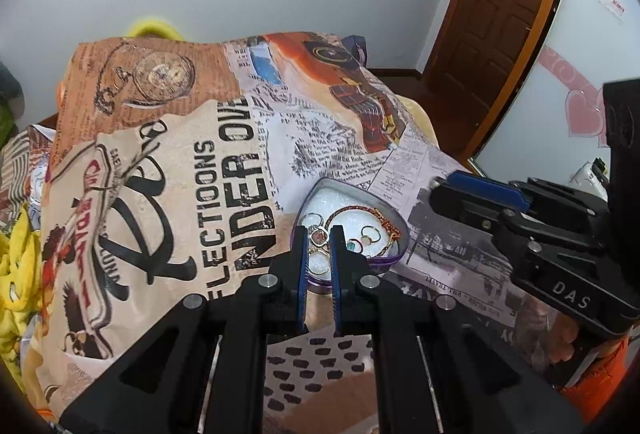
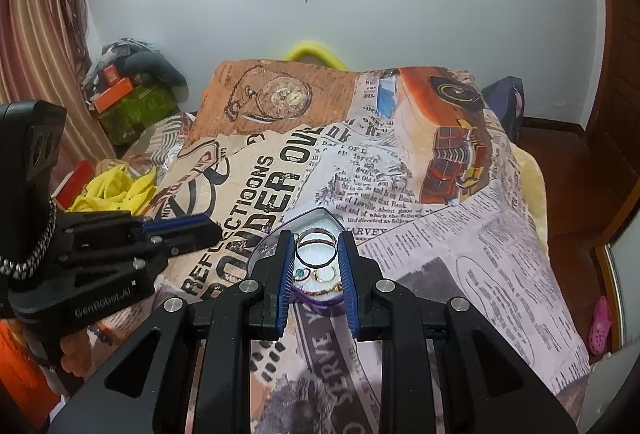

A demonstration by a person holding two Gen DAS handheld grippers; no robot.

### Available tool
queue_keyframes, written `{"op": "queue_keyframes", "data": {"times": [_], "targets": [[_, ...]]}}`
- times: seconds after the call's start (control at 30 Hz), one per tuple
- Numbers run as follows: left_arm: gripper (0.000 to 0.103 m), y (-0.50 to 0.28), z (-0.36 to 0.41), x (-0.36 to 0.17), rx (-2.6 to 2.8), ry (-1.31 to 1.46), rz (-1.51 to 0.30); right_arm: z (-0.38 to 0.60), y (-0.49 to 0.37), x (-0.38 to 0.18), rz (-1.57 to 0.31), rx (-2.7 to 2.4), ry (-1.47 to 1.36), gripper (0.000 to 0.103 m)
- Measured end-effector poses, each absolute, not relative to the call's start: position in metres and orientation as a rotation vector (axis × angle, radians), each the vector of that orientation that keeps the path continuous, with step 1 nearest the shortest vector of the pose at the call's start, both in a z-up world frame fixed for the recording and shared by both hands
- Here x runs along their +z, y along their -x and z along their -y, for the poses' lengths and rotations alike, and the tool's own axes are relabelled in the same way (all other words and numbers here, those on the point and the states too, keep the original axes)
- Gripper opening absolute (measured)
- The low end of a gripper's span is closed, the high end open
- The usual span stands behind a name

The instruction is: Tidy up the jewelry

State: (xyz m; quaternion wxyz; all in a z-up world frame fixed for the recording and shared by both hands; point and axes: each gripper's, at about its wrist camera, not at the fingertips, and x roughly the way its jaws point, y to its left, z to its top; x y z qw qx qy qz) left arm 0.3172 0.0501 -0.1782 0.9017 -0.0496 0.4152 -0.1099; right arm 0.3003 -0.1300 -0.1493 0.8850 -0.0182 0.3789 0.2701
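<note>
Left wrist: left claw (image 1: 319, 239) pinches pendant (image 1: 319, 236).

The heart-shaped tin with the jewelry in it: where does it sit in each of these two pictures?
Left wrist view: the heart-shaped tin lies right of centre on the printed cloth, just beyond the left gripper, which pinches a small ring.
Right wrist view: the tin is at centre, partly hidden behind the right gripper, which holds a large ring.
Shared landmark: the orange car print on the cloth.
</note>
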Motion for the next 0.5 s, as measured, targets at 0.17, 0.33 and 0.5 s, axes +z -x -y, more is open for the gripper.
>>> {"op": "queue_keyframes", "data": {"times": [0.17,0.33,0.5], "targets": [[0.008,-0.327,-0.047,-0.191,-0.246,0.100,-0.889,0.121,-0.315,-0.157,-0.820,0.586,0.045,0.020],[0.008,-0.335,-0.043,-0.204,-0.257,0.090,-0.908,0.114,-0.327,-0.163,-0.850,0.612,0.055,0.020],[0.008,-0.338,-0.044,-0.209,-0.268,0.104,-0.912,0.110,-0.334,-0.175,-0.884,0.625,0.050,0.020]]}}
